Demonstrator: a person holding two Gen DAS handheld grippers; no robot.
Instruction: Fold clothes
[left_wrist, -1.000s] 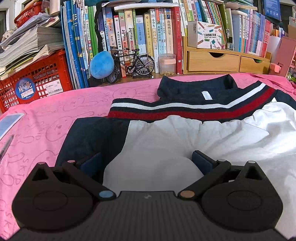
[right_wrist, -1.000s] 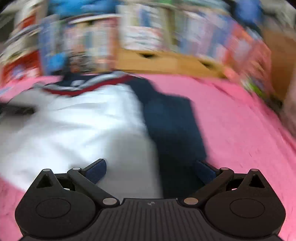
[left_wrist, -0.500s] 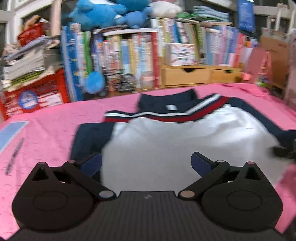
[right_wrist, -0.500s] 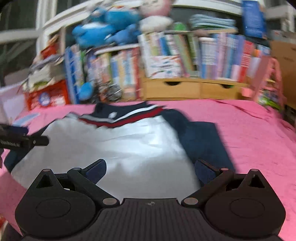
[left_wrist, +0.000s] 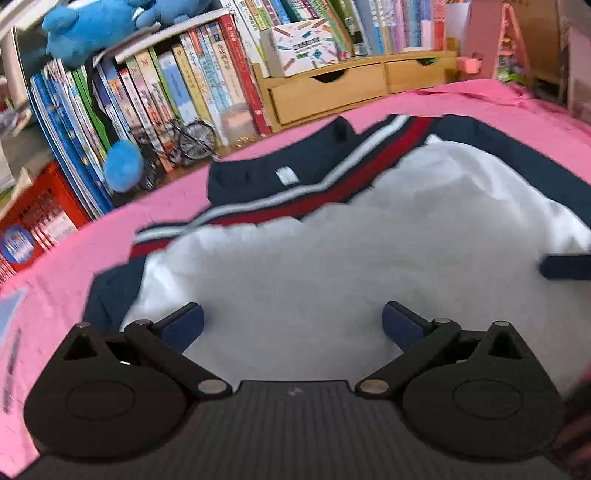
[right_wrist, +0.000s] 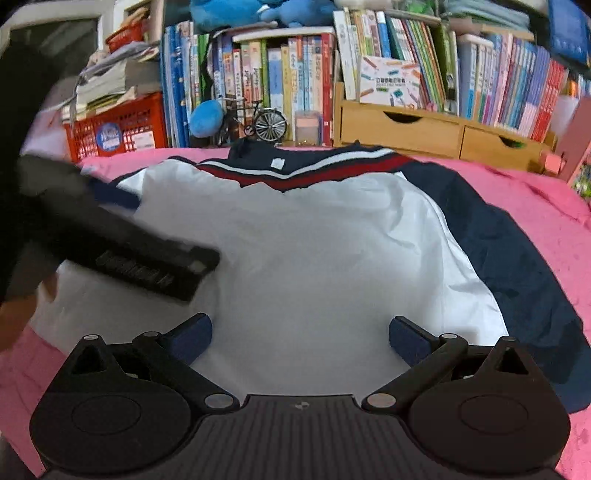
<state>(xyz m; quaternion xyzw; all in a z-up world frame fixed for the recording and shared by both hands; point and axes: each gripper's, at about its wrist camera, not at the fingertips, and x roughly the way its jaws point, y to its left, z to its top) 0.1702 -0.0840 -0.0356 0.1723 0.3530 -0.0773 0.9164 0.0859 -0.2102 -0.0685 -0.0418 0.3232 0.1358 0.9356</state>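
Right wrist view: white-and-navy jacket (right_wrist: 332, 251) lies spread flat; both tools gape, empty.

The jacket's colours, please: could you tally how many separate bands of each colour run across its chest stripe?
Jacket chest stripe:
White bands: 1
Red bands: 1
Total: 2 bands, both between the navy collar and the white body.

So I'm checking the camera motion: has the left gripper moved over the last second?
Yes. The left gripper has swung right and tilted: the wooden drawers now sit upper-right, slanted.
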